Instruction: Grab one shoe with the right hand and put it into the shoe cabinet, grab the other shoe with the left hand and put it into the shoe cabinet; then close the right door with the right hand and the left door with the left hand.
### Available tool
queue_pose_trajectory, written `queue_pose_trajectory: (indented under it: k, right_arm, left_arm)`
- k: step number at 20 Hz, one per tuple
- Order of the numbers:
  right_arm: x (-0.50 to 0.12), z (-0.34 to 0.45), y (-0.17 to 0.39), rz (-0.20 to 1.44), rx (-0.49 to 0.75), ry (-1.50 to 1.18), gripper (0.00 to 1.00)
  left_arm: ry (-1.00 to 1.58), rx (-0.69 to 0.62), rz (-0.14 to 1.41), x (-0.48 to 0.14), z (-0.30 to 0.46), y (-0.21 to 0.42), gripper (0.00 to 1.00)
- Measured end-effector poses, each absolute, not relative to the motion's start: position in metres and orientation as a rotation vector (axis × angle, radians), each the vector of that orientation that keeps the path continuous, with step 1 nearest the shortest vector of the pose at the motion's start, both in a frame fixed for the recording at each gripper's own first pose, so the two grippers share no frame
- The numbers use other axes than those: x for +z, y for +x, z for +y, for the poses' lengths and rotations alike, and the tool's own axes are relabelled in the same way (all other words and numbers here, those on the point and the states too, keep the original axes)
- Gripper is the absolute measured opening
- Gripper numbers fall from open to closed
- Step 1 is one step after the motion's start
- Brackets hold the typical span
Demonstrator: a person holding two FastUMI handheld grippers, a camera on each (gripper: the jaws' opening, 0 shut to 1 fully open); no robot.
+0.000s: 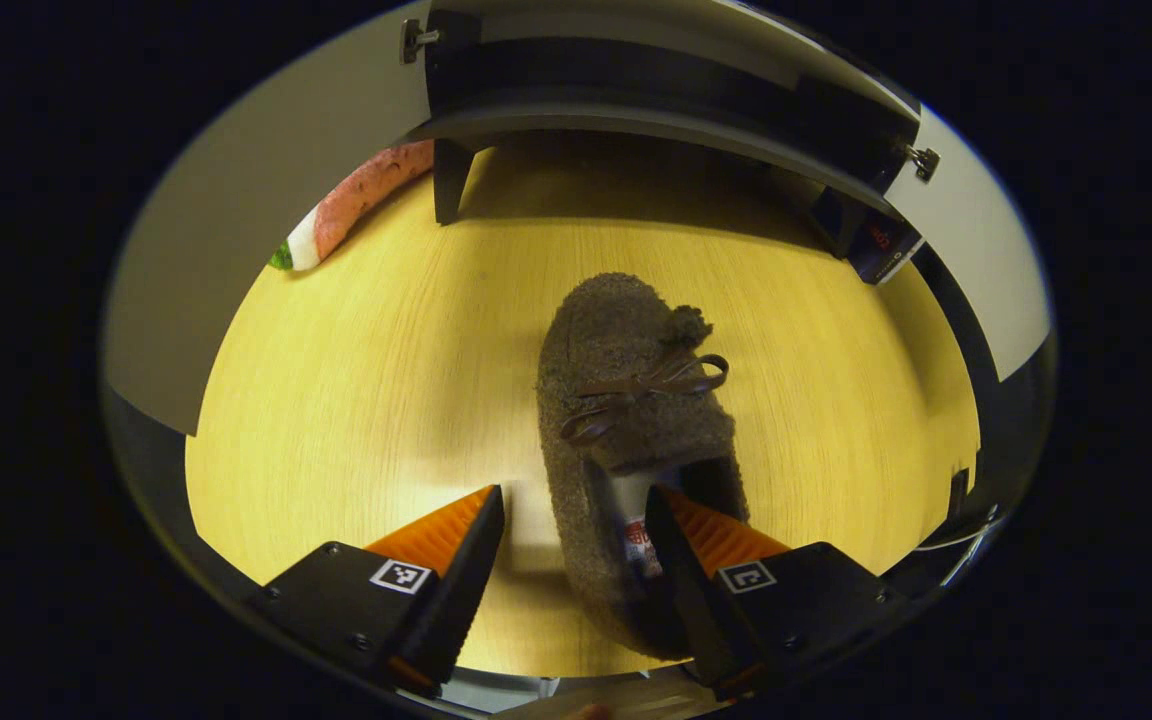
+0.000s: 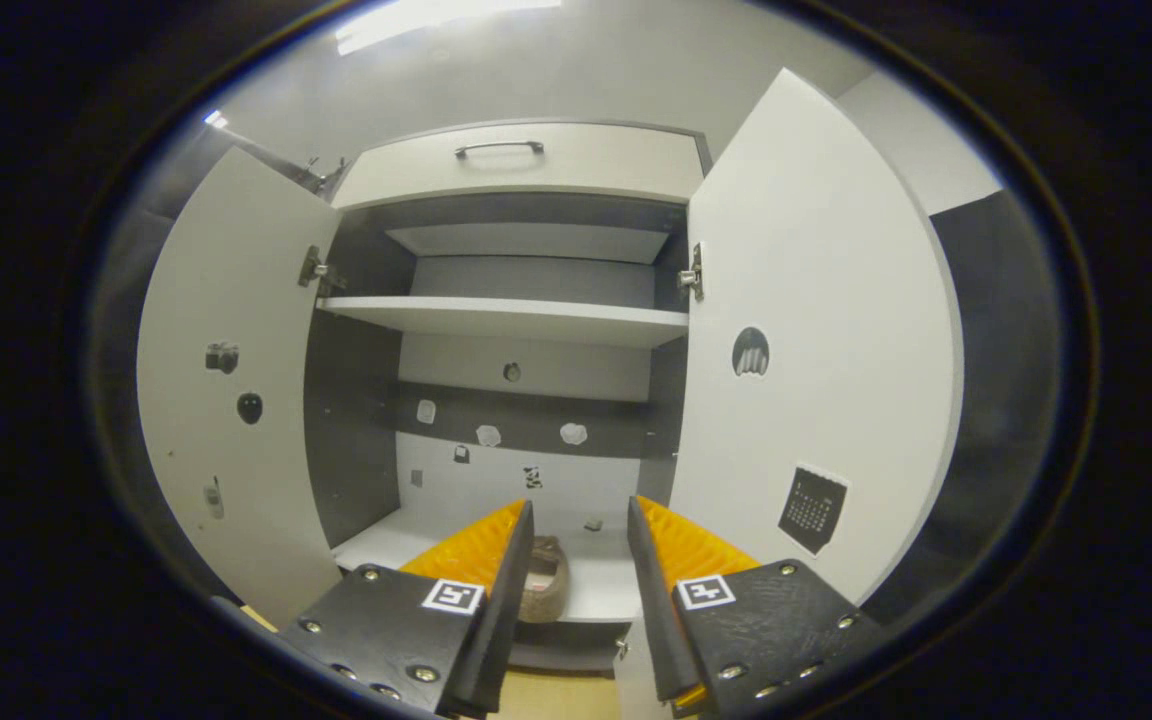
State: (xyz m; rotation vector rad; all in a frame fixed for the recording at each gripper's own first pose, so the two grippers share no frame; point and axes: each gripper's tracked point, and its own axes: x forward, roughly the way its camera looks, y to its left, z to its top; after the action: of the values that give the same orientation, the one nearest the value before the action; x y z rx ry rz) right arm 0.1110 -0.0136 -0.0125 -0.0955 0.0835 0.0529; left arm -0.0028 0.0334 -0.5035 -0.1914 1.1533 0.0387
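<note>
Wood floor (image 1: 356, 380) before the open cabinet (image 2: 526, 320); one shoe (image 1: 626, 400) at frame centre.
Left gripper (image 1: 576, 535) gapes, one finger over the heel opening, nothing held; shoe looks soft, light, so pinch the heel rim; right gripper (image 2: 576, 545) open, empty; other shoe (image 2: 543, 580) on the bottom shelf.

Wooden floor (image 1: 366, 380), pale and fine-grained, seen in the left gripper view. At far left on it, a plush toy (image 1: 351, 205) in pink, white and green. At far right, a dark printed box (image 1: 881, 245), standing tilted. In the right gripper view, a grey wall (image 2: 576, 70) and a bright ceiling light (image 2: 436, 15).
</note>
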Motion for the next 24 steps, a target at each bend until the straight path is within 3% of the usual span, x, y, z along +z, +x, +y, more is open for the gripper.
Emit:
queue_pose_trajectory:
  k: [1, 3, 4, 7, 8, 9, 10, 12, 17, 24]
  right_arm:
    - [-0.012, -0.014, 0.109, 0.084, 0.054, -0.097, 0.56]
    - [-0.011, -0.013, 0.106, 0.085, 0.060, -0.094, 0.56]
    - [-0.010, -0.012, 0.107, 0.082, 0.064, -0.090, 0.56]
    - [-0.007, -0.012, 0.105, 0.071, 0.069, -0.087, 0.55]
    - [-0.006, -0.015, 0.105, 0.067, 0.065, -0.090, 0.55]
    - [-0.005, -0.016, 0.104, 0.065, 0.064, -0.093, 0.56]
    - [-0.005, -0.018, 0.103, 0.064, 0.063, -0.094, 0.56]
    - [-0.003, -0.021, 0.101, 0.061, 0.061, -0.093, 0.56]
    - [0.004, -0.031, 0.093, 0.046, 0.052, -0.086, 0.56]
    - [0.010, -0.035, 0.085, 0.024, 0.051, -0.071, 0.56]
  left_arm:
    - [-0.214, 0.036, 1.162, -0.504, 0.029, -0.003, 0.87]
    - [-0.245, 0.027, 1.162, -0.504, 0.022, -0.001, 0.72]
    - [-0.240, 0.029, 1.168, -0.504, 0.021, -0.002, 0.57]
    - [-0.221, 0.022, 1.177, -0.505, 0.024, -0.003, 0.48]
    - [-0.201, 0.050, 1.179, -0.504, 0.031, -0.002, 0.38]
    - [-0.204, 0.077, 1.177, -0.502, 0.039, -0.002, 0.36]
    - [-0.215, 0.094, 1.177, -0.504, 0.038, -0.002, 0.09]
    - [-0.189, 0.099, 1.188, -0.502, 0.041, 0.000, 0.02]
    - [-0.149, 0.101, 1.140, -0.476, 0.045, 0.018, 0.01]
    - [-0.132, 0.056, 0.948, -0.379, 0.038, 0.050, 0.01]
